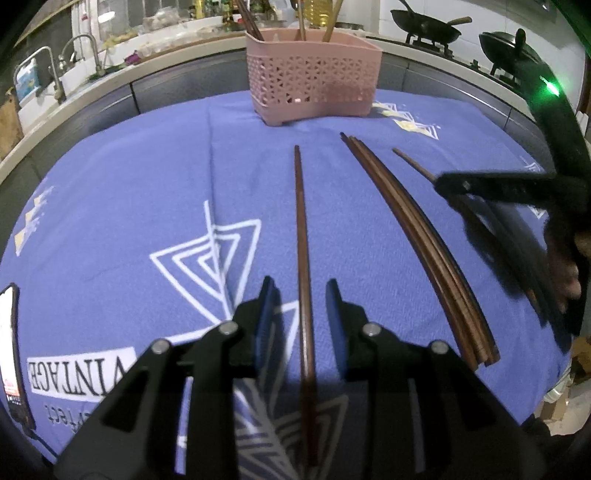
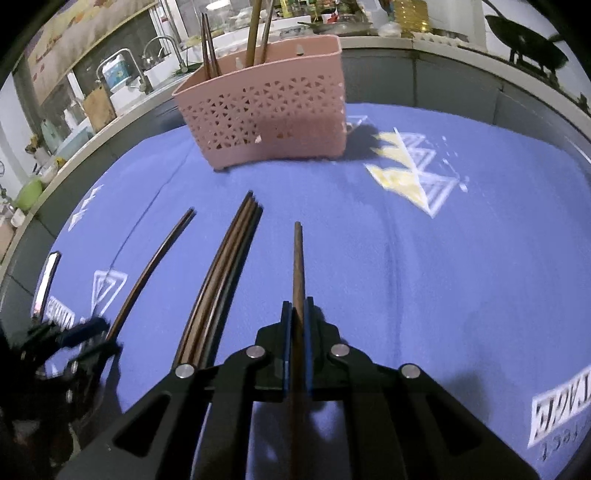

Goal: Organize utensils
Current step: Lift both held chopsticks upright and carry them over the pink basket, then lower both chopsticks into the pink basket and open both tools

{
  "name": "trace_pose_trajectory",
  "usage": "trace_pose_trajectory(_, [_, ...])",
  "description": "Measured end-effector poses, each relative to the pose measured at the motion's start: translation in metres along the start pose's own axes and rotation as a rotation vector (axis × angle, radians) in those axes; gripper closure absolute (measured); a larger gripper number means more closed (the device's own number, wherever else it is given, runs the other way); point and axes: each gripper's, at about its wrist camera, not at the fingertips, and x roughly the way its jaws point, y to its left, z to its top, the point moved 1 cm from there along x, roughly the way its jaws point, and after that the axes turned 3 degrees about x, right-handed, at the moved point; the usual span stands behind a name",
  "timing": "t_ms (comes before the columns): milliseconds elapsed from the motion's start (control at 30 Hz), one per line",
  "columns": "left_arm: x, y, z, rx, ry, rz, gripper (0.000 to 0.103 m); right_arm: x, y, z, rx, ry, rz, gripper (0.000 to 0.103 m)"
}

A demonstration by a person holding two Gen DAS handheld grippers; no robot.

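Note:
A pink perforated utensil basket (image 1: 314, 83) stands at the far side of the blue cloth and holds several chopsticks; it also shows in the right wrist view (image 2: 266, 118). My left gripper (image 1: 300, 299) is open, its fingers on either side of a single dark chopstick (image 1: 301, 229) lying on the cloth. A bundle of several chopsticks (image 1: 417, 236) lies to its right. My right gripper (image 2: 297, 314) is shut on one chopstick (image 2: 298, 258) that points toward the basket. The right gripper also shows in the left wrist view (image 1: 443, 184). The left gripper also shows in the right wrist view (image 2: 99, 332).
The blue printed cloth (image 1: 129, 177) covers the table. A phone (image 1: 11, 354) lies at the left edge. A counter with a sink and taps (image 1: 55, 74) runs behind at the left. Woks (image 1: 424, 26) sit on a stove behind at the right.

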Motion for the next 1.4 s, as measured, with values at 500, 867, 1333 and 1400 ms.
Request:
trace_pose_trajectory(500, [0.06,0.014,0.091,0.054,0.118,-0.018,0.076,0.011,0.001,0.026,-0.016,0.084,0.018,0.096])
trace_pose_trajectory(867, [0.006,0.012,0.121,0.026,-0.038,-0.13,0.098,-0.03,0.008,0.049,-0.03,-0.07,0.158,0.097])
trace_pose_trajectory(1333, [-0.109,0.027,0.138,-0.005,-0.351,-0.152,0.098,-0.109,0.038,0.058,-0.104,-0.418,0.139,0.097])
trace_pose_trajectory(1400, [-0.109,0.027,0.14,-0.01,-0.344,-0.16,0.098,-0.107,0.04,0.059,-0.1,-0.414,0.133,0.097])
